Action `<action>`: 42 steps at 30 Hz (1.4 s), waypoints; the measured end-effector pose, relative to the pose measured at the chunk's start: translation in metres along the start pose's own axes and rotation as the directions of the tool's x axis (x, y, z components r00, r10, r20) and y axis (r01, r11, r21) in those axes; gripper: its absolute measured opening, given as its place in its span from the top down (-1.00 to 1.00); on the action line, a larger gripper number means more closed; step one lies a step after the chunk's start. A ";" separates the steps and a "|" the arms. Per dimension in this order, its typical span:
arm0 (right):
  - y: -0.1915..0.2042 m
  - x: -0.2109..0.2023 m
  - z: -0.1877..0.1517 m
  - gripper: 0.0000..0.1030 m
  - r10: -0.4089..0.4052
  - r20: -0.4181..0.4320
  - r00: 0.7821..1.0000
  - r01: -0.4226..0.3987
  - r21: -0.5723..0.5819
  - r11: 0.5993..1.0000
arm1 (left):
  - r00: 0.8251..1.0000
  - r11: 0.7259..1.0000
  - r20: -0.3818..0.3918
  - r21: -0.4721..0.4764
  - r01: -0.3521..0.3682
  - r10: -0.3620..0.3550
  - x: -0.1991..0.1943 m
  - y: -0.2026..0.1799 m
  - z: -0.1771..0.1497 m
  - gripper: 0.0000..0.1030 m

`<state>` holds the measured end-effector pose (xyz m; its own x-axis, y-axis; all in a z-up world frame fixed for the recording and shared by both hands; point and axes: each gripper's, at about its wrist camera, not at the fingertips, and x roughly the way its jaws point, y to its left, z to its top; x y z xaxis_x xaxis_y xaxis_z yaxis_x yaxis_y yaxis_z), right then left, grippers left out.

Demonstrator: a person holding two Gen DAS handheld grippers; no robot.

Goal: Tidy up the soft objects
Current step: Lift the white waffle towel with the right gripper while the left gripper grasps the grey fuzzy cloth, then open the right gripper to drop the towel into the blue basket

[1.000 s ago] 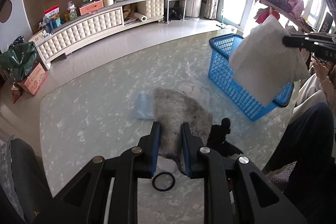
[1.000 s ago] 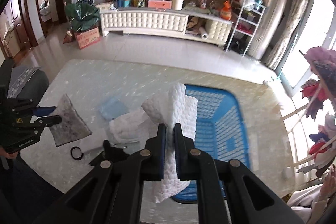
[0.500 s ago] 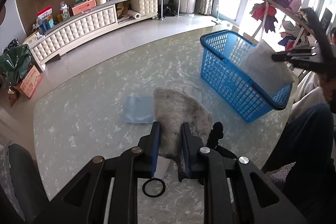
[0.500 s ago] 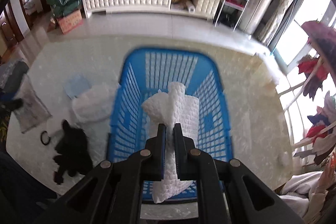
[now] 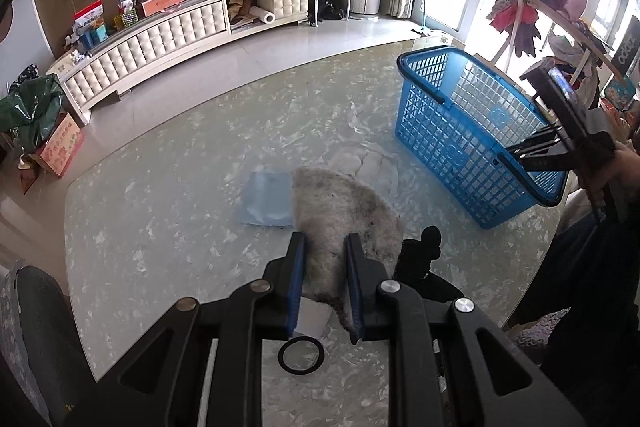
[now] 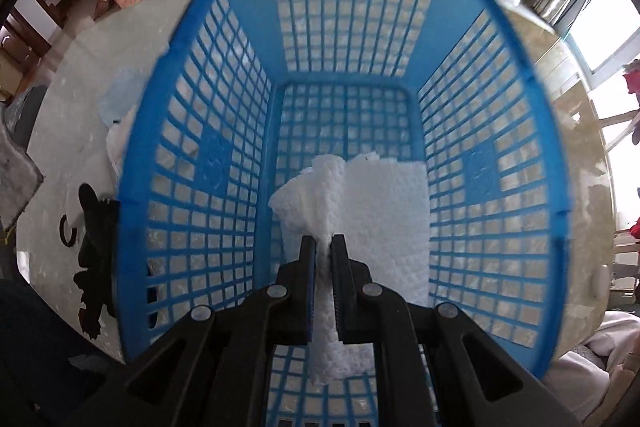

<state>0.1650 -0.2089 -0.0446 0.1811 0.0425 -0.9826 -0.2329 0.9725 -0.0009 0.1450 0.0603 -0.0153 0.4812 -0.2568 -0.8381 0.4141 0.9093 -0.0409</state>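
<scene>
The right gripper [image 6: 324, 239] is reaching down inside the blue basket [image 6: 400, 7], its jaws pinching a white quilted cloth [image 6: 380, 203]. The cloth is bunching into a ridge at the fingertips and spreading flat over the basket's mesh floor. The left gripper [image 5: 325, 241] is clamping a grey, dark-speckled fuzzy cloth [image 5: 344, 203] above the marble table [image 5: 160, 211], beside a pale blue cloth [image 5: 266, 201]. A black ring [image 5: 301, 355] and a black soft item [image 5: 420, 259] are lying near it.
</scene>
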 end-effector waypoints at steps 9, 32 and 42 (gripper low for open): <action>0.008 0.019 0.000 0.82 0.016 -0.061 0.998 -0.017 -0.017 1.000 | 1.000 0.999 0.004 0.024 0.028 -0.029 0.002 -0.009 0.005 0.65; -0.002 -0.025 -0.036 -0.98 0.038 0.140 0.989 -0.033 -0.037 0.999 | 0.997 0.997 0.024 0.015 0.079 -0.079 -0.001 -0.051 0.041 0.65; -0.017 -0.072 -0.049 -0.99 0.053 0.305 0.951 -0.051 -0.014 0.999 | 0.993 0.986 0.026 0.129 0.110 -0.114 -0.001 -0.109 0.081 0.65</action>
<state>0.1091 -0.2392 0.0169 0.4508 0.1616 -0.8778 -0.2551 0.9658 0.0468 0.1623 -0.0648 0.0343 0.4510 -0.3673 -0.8134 0.5603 0.8259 -0.0623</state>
